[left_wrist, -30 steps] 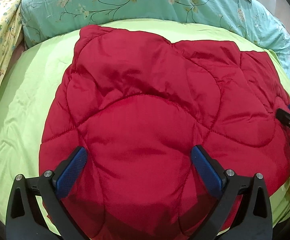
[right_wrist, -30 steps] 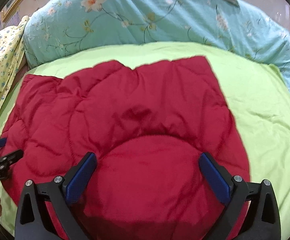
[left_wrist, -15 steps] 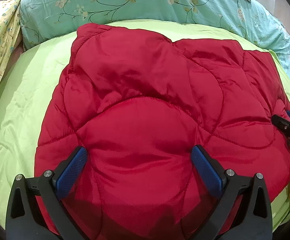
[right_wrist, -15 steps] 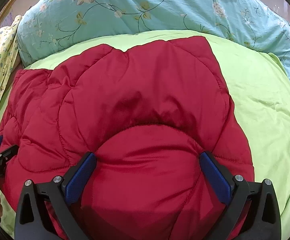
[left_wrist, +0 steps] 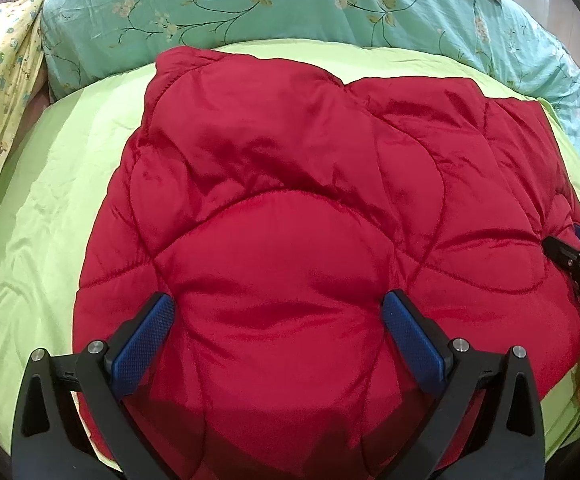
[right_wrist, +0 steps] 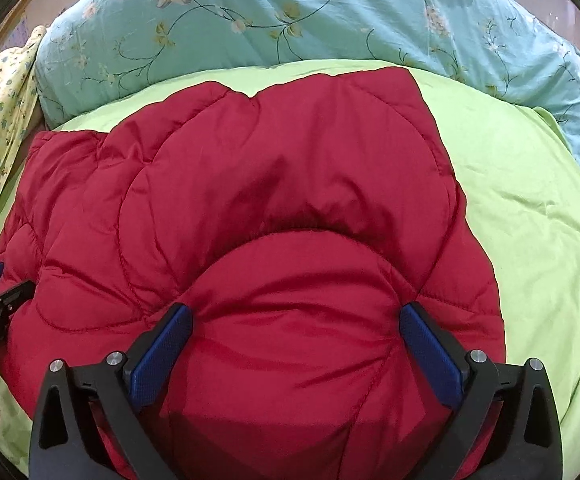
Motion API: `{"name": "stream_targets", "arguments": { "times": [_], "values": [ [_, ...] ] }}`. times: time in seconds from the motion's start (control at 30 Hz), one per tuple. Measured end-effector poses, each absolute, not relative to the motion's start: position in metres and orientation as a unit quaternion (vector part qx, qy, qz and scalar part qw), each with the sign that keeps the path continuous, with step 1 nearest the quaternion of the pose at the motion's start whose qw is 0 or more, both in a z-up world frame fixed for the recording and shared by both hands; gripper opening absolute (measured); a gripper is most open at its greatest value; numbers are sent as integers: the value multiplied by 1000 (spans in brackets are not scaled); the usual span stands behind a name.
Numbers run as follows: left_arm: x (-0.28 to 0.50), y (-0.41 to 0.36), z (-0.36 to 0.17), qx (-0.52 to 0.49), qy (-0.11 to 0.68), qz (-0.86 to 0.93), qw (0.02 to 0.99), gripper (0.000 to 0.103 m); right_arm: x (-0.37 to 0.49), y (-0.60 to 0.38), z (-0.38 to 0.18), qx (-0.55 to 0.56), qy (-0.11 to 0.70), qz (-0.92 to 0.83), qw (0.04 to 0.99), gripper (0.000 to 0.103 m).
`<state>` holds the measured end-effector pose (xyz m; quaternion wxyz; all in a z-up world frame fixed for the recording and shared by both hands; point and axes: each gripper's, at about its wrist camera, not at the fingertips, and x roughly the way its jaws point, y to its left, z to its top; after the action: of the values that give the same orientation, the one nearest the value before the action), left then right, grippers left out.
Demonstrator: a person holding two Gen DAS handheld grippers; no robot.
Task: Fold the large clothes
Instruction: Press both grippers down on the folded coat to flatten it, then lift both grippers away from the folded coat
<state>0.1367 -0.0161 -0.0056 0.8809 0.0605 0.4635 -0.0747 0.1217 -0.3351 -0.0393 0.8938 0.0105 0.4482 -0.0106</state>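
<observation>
While the red quilted jacket (left_wrist: 290, 240) lies spread on the lime-green sheet (left_wrist: 50, 208), both tools sit over its near edge. Left gripper (left_wrist: 276, 320) is spread wide with puffy fabric bulging between the blue pads (left_wrist: 142, 340); right gripper (right_wrist: 296, 344) is the same, wide apart. Only partial lettering reads: "DA" on one body, something ending "AI" on the other. Teal floral pillow (right_wrist: 290, 12) sits behind.
</observation>
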Motion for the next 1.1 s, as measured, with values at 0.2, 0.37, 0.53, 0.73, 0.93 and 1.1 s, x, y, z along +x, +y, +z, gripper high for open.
{"name": "stream_targets", "arguments": {
  "times": [0.2,0.37,0.53,0.73,0.93,1.1],
  "values": [
    [115,-9,1,53,464,-74,881,103,106,-331,-28,10,437,-10,899,102],
    [94,-6,9,56,464,-70,881,103,75,-317,-17,8,430,0,903,103],
    [75,-9,13,75,462,-60,882,103,49,-307,-13,5,436,21,900,103],
    [57,-12,12,100,462,-54,880,103,25,-302,-14,-2,450,31,892,103],
    [46,-14,2,118,473,-51,871,103,12,-296,-14,-6,451,34,892,103],
    [42,-9,-2,108,482,-51,868,103,11,-294,-12,-5,449,30,893,103]
  ]
}}
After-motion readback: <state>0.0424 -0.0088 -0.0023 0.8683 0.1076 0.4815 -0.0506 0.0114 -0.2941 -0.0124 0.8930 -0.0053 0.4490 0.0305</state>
